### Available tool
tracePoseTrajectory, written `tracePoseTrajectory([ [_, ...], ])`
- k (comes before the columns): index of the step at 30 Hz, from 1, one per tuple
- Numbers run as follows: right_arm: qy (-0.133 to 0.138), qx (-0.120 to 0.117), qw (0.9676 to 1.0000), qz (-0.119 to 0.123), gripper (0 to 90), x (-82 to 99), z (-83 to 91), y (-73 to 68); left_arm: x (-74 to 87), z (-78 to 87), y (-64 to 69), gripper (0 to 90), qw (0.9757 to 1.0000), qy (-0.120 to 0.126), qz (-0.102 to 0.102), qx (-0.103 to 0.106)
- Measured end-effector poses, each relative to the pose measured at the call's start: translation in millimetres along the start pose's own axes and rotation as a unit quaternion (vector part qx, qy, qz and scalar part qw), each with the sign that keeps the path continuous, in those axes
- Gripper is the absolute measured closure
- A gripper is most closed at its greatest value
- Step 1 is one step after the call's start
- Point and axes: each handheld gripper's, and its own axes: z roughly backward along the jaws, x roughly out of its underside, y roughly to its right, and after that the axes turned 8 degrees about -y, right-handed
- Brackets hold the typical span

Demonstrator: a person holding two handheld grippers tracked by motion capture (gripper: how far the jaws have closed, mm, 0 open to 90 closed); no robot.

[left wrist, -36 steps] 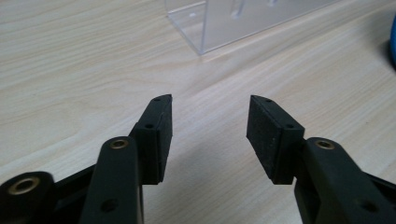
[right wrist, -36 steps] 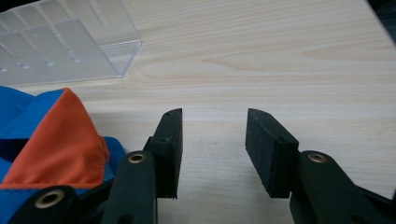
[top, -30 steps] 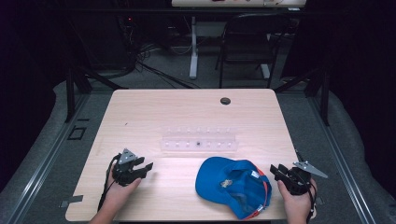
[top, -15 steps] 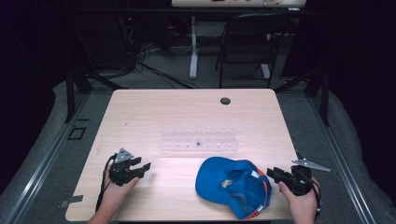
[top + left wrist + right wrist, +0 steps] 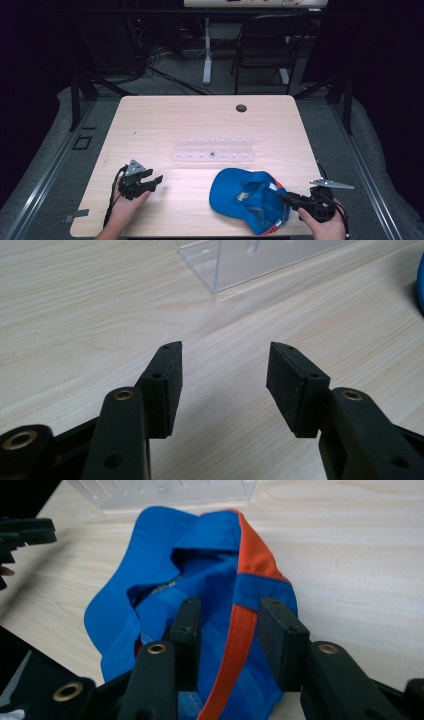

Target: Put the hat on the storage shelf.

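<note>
A blue cap (image 5: pixel 240 192) with an orange rim lies upside down on the wooden table (image 5: pixel 200 120), near its front right. My right gripper (image 5: pixel 289 199) reaches in from the right, and its jaws straddle the cap's orange rim (image 5: pixel 240 630). In the right gripper view the right gripper (image 5: pixel 227 630) has just been opening; the rim sits between the pads with gaps on both sides. At the front left, my left gripper (image 5: pixel 156 180) rests low over bare wood. Its jaws (image 5: pixel 225 375) have just been opening and nothing is between them.
A clear plastic rack (image 5: pixel 214 151) with small pegs lies across the middle of the table, behind the cap. A dark round hole (image 5: pixel 241 108) sits near the far edge. A chair (image 5: pixel 265 45) and cables stand on the floor beyond the table.
The right gripper has shifted toward the table's near edge at the cap's rim. The left hand has stayed where it was, jaws slightly wider.
</note>
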Motion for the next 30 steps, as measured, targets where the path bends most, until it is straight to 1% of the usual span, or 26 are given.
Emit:
tracePoseTrajectory([
  [2, -0.007, 0.0, 1.0, -0.004, 62.2, 2.9, -1.3, -0.2, 0.0, -0.2, -0.1, 48.8, 1.0, -0.001, 0.0, -0.001],
  [4, -0.01, -0.008, 0.9999, -0.009, 62.5, 4.1, -3.5, 1.1, 0.2, -0.3, -0.4, 48.7, 1.0, -0.002, 0.001, -0.001],
  [5, -0.01, -0.008, 0.9999, -0.009, 62.5, 4.1, -3.5, 1.1, 0.2, -0.3, -0.4, 48.7, 1.0, -0.002, 0.001, -0.001],
  [6, -0.015, -0.013, 0.9997, -0.012, 63.1, 4.2, -5.0, 2.5, 0.3, -0.3, -0.4, 48.7, 1.0, -0.003, 0.001, -0.001],
  [7, -0.017, -0.017, 0.9996, -0.015, 66.9, 3.7, -8.2, 5.0, 0.3, -0.8, -0.4, 48.7, 1.0, -0.003, 0.001, -0.001],
  [10, -0.015, -0.019, 0.9996, -0.013, 72.5, 1.4, -10.5, 6.5, 0.3, -1.6, -0.2, 48.6, 1.0, -0.003, 0.0, -0.002],
  [12, -0.011, -0.02, 0.9996, -0.016, 74.3, -0.8, -11.7, 7.3, 0.2, -2.0, 0.1, 48.6, 1.0, -0.004, -0.001, -0.001],
  [13, -0.014, -0.021, 0.9996, -0.015, 74.8, -1.8, -11.7, 7.8, 0.2, -2.0, 0.1, 48.6, 1.0, -0.004, -0.001, -0.001],
  [15, -0.01, -0.016, 0.9997, -0.016, 77.5, -4.1, -12.5, 8.6, 0.0, -2.2, 0.1, 48.6, 1.0, -0.005, -0.004, -0.003],
  [17, -0.01, -0.014, 0.9997, -0.016, 77.5, -4.9, -12.3, 9.2, 0.0, -2.1, 0.2, 48.6, 1.0, -0.004, -0.004, -0.003],
  [18, -0.01, -0.014, 0.9997, -0.019, 75.6, -5.6, -10.5, 9.9, 0.1, -2.1, 0.4, 48.7, 1.0, -0.003, -0.003, -0.003],
  [19, -0.01, -0.014, 0.9997, -0.019, 75.6, -5.6, -10.5, 9.9, 0.1, -2.1, 0.4, 48.6, 1.0, -0.003, -0.003, -0.003],
  [20, -0.011, -0.019, 0.9995, -0.025, 69.2, -5.5, -10.5, 11.1, 0.0, -2.0, 0.1, 48.6, 1.0, -0.003, -0.002, -0.002],
  [21, -0.011, -0.019, 0.9995, -0.025, 69.2, -5.5, -10.5, 11.1, 0.0, -2.0, 0.1, 48.6, 1.0, -0.003, -0.002, -0.002],
  [22, -0.014, -0.023, 0.9993, -0.025, 67.4, -5.4, -11.0, 11.7, 0.0, -2.1, -0.2, 48.6, 1.0, -0.003, -0.002, -0.002],
  [23, -0.024, -0.024, 0.9991, -0.027, 64.2, -4.4, -11.7, 12.0, 0.1, -2.0, -0.2, 48.6, 1.0, -0.003, 0.001, -0.001],
  [25, -0.026, -0.023, 0.999, -0.027, 63.9, -4.0, -11.9, 12.2, 0.1, -1.7, -0.1, 48.6, 1.0, -0.002, 0.0, -0.001],
  [26, -0.034, -0.029, 0.9986, -0.029, 65.2, -3.4, -13.8, 13.0, 0.1, -1.6, -0.1, 48.5, 1.0, -0.001, 0.0, -0.002],
  [27, -0.037, -0.031, 0.9984, -0.031, 66.9, -3.3, -15.5, 13.6, 0.1, -1.8, -0.1, 48.5, 1.0, -0.001, 0.0, -0.002],
  [28, -0.048, -0.025, 0.9982, -0.027, 69.4, -3.8, -15.6, 14.3, 0.1, -1.8, -0.2, 48.5, 1.0, -0.002, 0.001, -0.001],
  [29, -0.044, -0.037, 0.9979, -0.031, 72.0, -3.6, -17.9, 14.2, 0.2, -1.9, -0.2, 48.5, 1.0, -0.002, 0.001, -0.001],
  [30, -0.044, -0.037, 0.9979, -0.031, 72.0, -3.6, -17.9, 14.2, 0.2, -1.9, -0.2, 48.4, 1.0, -0.002, 0.001, -0.001],
])
